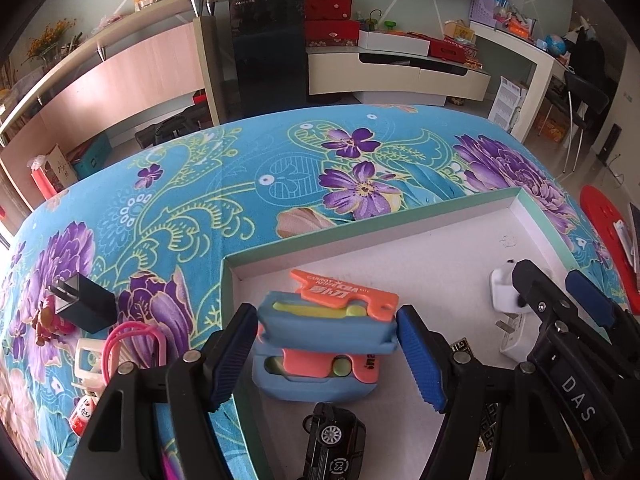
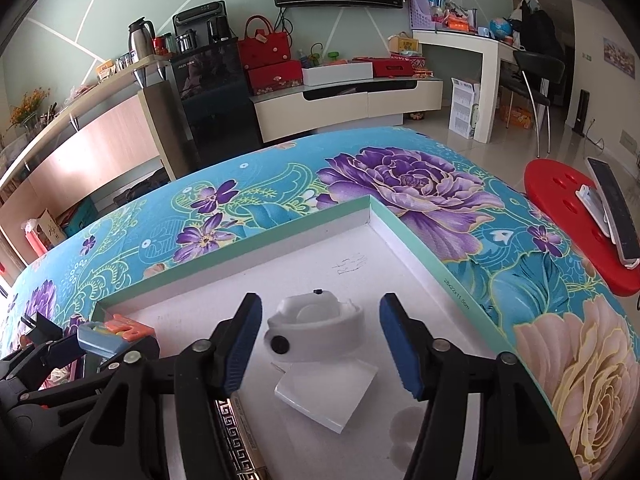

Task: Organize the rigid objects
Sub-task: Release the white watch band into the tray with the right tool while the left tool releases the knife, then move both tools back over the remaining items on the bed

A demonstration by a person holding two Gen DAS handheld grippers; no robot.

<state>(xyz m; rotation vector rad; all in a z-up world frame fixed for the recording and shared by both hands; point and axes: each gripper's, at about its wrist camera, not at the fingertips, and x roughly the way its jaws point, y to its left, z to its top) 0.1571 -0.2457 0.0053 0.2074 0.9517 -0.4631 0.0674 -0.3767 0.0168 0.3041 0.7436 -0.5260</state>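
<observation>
Far left of the left wrist view, a black charger (image 1: 82, 303) sat on the floral surface (image 1: 240, 168), outside the box (image 1: 404, 208); hard, light, easy to pinch across its flat sides, I'd guess. Center frame, the left tongs (image 1: 326, 354) were clenched on a blue plastic case (image 1: 320, 330) with an orange piece (image 1: 344, 292) on top, hovering over the box's left corner; stiff, slick-looking plastic, so the flat ends seemed the right hold. Lower center sat a black toy car (image 1: 334, 440). In the right wrist view, the right tongs (image 2: 320, 344) hung released over a white adapter (image 2: 316, 330) in the box; smooth and rounded, probably slippery, so I'd take it across its flat sides.
</observation>
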